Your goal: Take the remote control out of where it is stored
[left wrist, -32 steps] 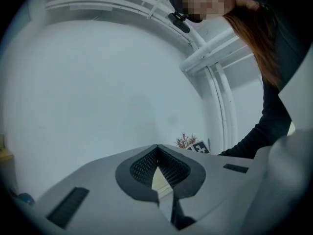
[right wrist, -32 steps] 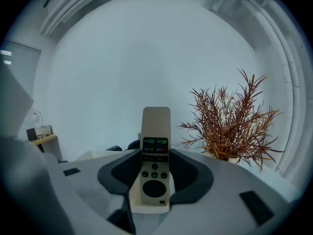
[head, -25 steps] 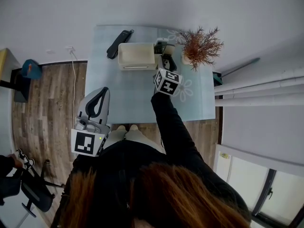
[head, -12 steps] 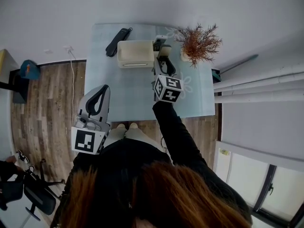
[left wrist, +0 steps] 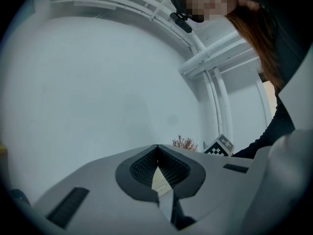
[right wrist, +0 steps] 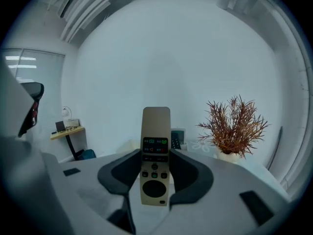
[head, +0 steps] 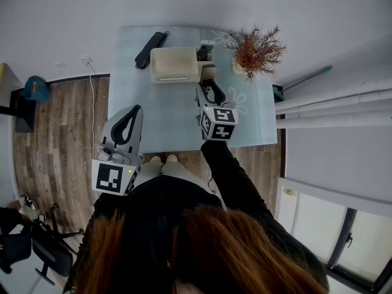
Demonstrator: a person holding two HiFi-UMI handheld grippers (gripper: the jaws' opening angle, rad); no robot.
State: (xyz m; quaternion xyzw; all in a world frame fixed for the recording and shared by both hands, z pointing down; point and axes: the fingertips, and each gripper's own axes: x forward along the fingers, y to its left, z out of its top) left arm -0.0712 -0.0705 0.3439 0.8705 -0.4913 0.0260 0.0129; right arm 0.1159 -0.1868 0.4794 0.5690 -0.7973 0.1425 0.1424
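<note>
Close to the person's body, off the near left edge of the tabletop (head: 159,115), the left tool (head: 136,108) hangs level with its jaws pressed together on nothing. It takes no part in the job at this point.

Farther out, over the middle of the tabletop, the right tool (head: 207,84) tilts slightly down. Its jaws are pinching the beige remote control (right wrist: 155,155) by its lower half, just above the round pad. The remote's long axis runs straight along the tool's own line, with the button face up and the free end aimed at the far wall. The right hand is clearly the nearer one and the only one engaged.

Beyond the tip, and a little to its left, sits the cream storage box (head: 174,65), with a white keypad remote (right wrist: 177,137) standing in its side pocket. The held remote seems clear of that pocket, though the head view is too small to be sure. A dried plant (head: 254,48) stands to the right, and a black remote (head: 150,49) lies at the far left. The next move probably sets the remote down on the bare patch nearer the person.
</note>
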